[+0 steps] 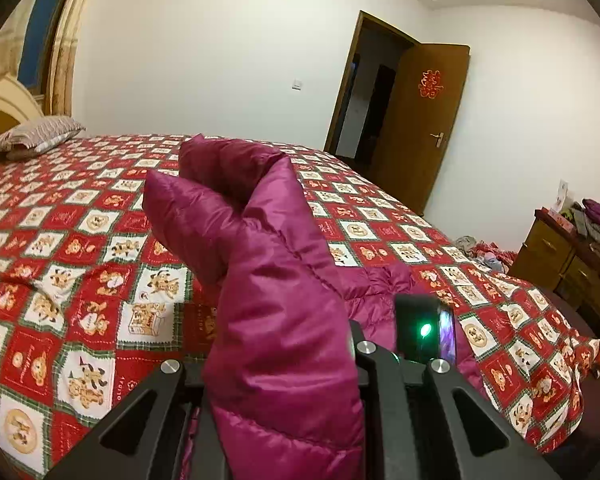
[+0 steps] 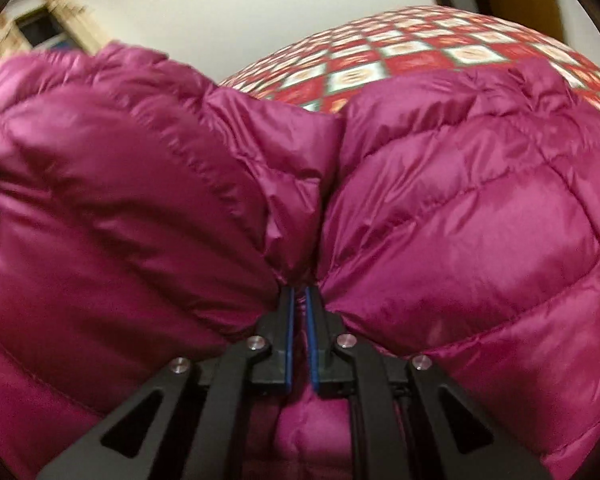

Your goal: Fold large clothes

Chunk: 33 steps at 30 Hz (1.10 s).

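A magenta quilted down jacket is lifted above the bed in the left wrist view. A thick fold of it runs down between the arms of my left gripper, which is shut on it; the fingertips are hidden by the fabric. In the right wrist view the jacket fills the frame, bunched into two puffy halves. My right gripper is shut on a pinch of the fabric where the halves meet; the blue pads stand nearly together.
The bed has a red and white checked cartoon bedspread, with a striped pillow at the headboard. An open wooden door is in the far wall. A wooden dresser with piled clothes stands at the right.
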Available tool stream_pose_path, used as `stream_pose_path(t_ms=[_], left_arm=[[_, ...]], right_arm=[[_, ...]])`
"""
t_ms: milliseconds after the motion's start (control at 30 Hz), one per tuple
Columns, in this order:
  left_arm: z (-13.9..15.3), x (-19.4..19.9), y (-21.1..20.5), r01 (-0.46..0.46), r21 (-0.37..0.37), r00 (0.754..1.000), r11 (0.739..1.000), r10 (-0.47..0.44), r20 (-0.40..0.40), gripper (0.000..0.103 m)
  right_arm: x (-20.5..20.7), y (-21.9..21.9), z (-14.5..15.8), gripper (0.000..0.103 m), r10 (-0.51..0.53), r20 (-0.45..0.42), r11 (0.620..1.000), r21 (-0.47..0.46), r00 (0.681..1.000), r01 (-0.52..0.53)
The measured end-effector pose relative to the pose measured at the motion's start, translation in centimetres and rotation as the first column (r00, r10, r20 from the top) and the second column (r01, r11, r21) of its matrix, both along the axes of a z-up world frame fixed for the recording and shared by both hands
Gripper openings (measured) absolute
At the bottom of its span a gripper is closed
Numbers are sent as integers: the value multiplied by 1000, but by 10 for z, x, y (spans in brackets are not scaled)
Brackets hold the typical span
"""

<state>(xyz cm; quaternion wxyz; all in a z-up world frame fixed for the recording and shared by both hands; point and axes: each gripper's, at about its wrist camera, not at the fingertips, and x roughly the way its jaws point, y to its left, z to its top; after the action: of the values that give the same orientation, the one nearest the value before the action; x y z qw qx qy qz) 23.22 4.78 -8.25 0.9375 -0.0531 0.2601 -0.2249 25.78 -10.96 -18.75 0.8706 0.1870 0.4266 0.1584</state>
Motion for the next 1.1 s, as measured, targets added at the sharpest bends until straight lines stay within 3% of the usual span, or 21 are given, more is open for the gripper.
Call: stream_pose_path(t_ms=[100, 233, 367, 667, 867, 933, 1067, 1100], left_arm=[[9, -5, -15, 17, 48, 999, 999, -20, 45, 17], [13, -11, -46, 65, 133, 994, 989, -77, 82, 17], [9, -21, -79, 132, 235, 981, 963, -161, 109, 17], [-28, -31, -156, 311, 393, 933, 865, -356, 46, 17], [-61, -43, -194, 385, 463, 902, 798, -432, -5, 17], [-68, -45, -201, 400, 478, 894, 782, -448, -15, 18], [-73, -50, -205, 411, 495, 886, 766, -463, -19, 20], [-74, -51, -206, 413, 493, 886, 766, -464, -21, 20]], right_arm=[[-3, -31, 14, 11, -7, -6, 992, 122, 1000, 8], [-27, -80, 50, 11, -72, 99, 996, 58, 993, 66], [-48, -135, 56, 11, -142, 98, 990, 38, 985, 139], [-86, -218, 32, 11, -265, 31, 964, -13, 964, 265], [-92, -240, 39, 13, -288, 16, 957, 41, 958, 287], [-89, -243, 48, 19, -267, 28, 962, 62, 963, 265], [-75, -246, 71, 71, -240, 80, 966, 118, 968, 229], [-75, -245, 74, 73, -234, 88, 967, 125, 968, 223]])
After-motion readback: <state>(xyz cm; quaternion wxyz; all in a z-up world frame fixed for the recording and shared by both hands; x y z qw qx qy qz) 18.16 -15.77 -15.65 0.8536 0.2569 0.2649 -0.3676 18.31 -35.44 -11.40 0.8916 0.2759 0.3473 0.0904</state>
